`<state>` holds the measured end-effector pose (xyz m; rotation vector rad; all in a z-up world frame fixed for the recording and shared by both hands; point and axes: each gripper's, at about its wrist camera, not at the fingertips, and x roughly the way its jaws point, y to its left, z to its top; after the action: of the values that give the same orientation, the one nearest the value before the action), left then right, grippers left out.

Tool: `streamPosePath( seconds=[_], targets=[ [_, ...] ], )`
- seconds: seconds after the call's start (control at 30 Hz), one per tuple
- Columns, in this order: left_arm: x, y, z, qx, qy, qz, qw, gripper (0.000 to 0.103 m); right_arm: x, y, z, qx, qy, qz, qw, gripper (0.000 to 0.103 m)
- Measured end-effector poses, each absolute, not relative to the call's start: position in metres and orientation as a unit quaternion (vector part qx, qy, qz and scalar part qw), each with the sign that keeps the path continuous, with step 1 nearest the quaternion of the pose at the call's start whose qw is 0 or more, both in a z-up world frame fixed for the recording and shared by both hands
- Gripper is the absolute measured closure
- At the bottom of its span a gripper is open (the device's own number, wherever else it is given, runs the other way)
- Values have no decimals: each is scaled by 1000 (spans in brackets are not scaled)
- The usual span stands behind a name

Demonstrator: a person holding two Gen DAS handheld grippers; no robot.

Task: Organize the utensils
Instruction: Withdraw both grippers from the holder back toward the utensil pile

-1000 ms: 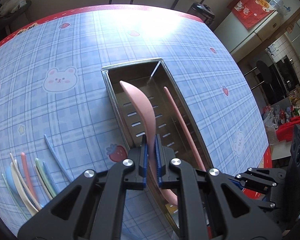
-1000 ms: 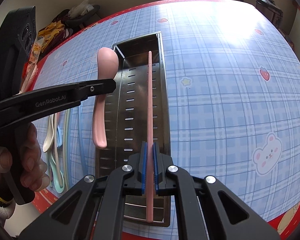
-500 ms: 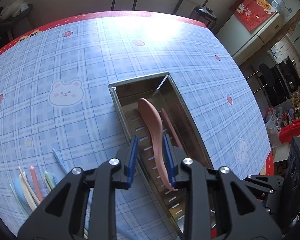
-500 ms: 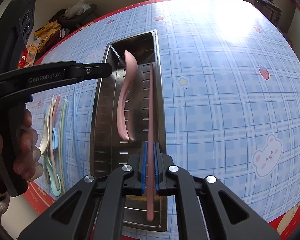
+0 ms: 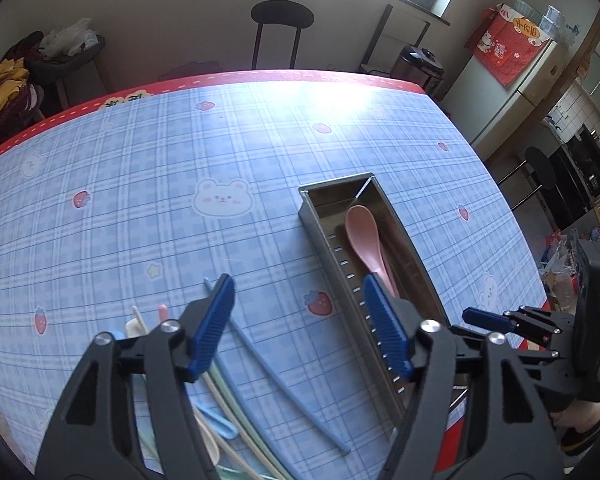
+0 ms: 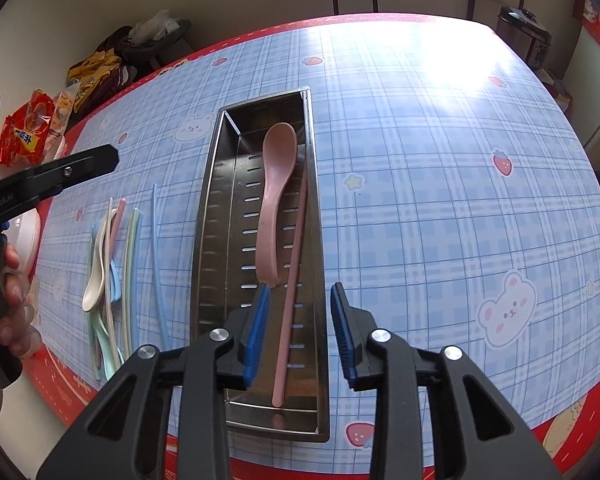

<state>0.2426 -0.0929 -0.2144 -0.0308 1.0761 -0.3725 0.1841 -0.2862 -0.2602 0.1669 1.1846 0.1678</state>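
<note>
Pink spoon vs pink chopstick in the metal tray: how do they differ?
The pink spoon has a broad oval bowl and a curved handle; the pink chopstick is a thin straight rod. The chopstick is longer, reaching nearly to the tray's near end, while the spoon ends mid-tray. Both are pink, lie lengthwise side by side, and neither is gripped.
</note>
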Motion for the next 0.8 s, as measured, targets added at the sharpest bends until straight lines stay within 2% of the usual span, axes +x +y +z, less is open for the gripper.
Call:
streamPosePath(
  seconds=[0.03,0.17,0.2,0.33,0.6,0.8],
  targets=[
    [237,-87,-210,-13,502,-170,848,16,182,-287,-258,81,554,78,825,58],
    [215,-59,-195,-18,487,-153,860,6,175,-286,-250,80,543,70,833,31],
    [210,-52,-191,-21,484,-149,862,6,174,-286,-248,78,541,70,835,28],
    [186,-24,-184,-29,483,-124,866,6,167,-283,-243,69,534,80,839,6],
    [129,23,-190,-82,488,-40,868,5,163,-255,-241,27,530,150,834,6],
    [91,42,-217,-123,489,15,863,5,167,-221,-242,-3,522,213,826,6]
  ],
)
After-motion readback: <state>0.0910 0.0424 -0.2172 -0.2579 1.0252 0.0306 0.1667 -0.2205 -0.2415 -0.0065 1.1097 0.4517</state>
